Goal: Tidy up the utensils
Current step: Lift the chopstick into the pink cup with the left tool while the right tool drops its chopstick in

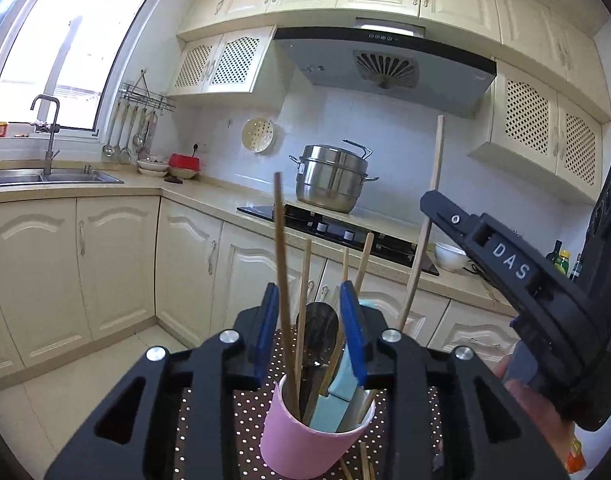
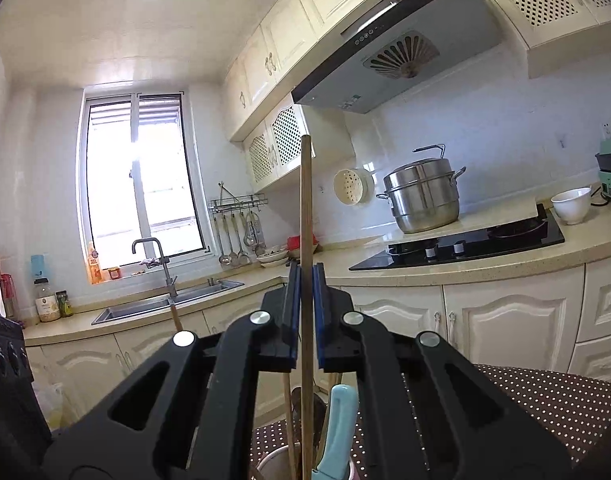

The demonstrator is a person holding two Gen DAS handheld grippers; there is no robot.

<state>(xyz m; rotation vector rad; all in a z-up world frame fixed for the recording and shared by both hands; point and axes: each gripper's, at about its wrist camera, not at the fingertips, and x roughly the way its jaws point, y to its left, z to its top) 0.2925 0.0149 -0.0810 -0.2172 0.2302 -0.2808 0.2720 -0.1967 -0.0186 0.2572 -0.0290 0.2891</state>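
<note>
My right claw (image 2: 304, 276) clamps an upright chopstick (image 2: 305, 208); my left claw (image 1: 310, 312) stands narrowly parted over the pink cup (image 1: 305, 440).

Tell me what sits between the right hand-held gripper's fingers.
A single wooden chopstick, upright and clamped by the right hand-held gripper above the cup; the right wrist view shows it.
</note>
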